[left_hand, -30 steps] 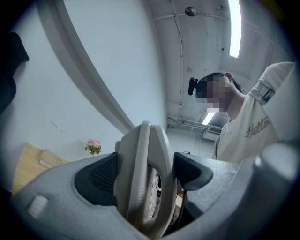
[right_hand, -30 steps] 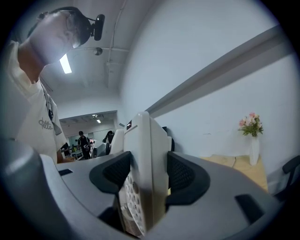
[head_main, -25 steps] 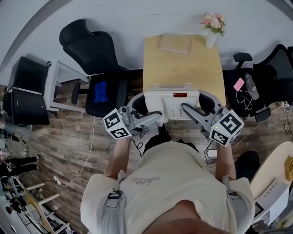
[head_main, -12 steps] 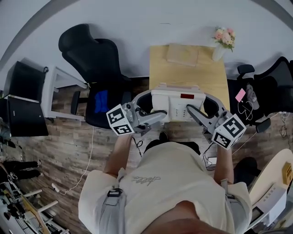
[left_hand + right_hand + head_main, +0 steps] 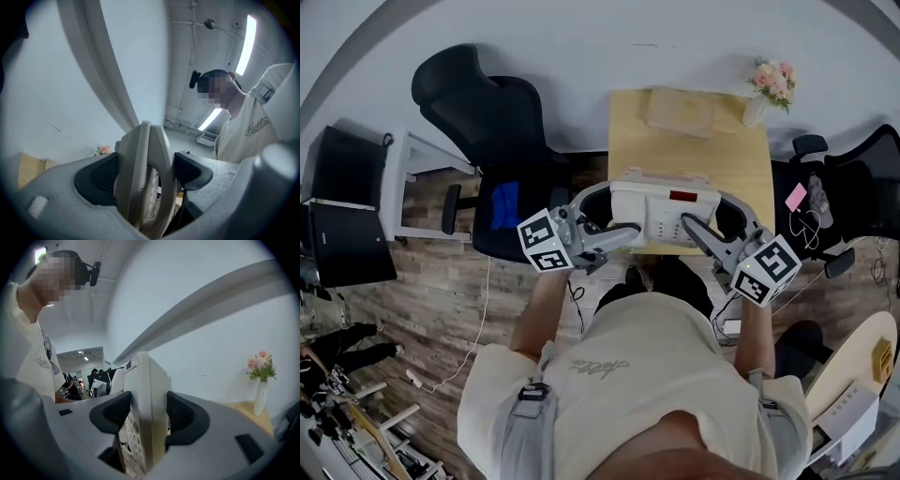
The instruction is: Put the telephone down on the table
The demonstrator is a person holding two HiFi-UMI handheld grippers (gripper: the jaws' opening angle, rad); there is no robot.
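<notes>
Phone (image 5: 661,208) at frame centre, overlapping counter's (image 5: 703,155) lower edge. Left gripper (image 5: 622,233) and right gripper (image 5: 692,228) jaws clamp its sides.

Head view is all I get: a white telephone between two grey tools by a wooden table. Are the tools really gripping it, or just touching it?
Observer: The left gripper view shows the telephone's edge pinched between its dark fingers, one on each face.
Operator: And the other tool?
Observer: The right gripper view shows the same: its fingers press on both faces of the telephone's side.
Operator: What is overhead?
Observer: The left gripper view looks upward and shows lit strip lights on the ceiling.
</notes>
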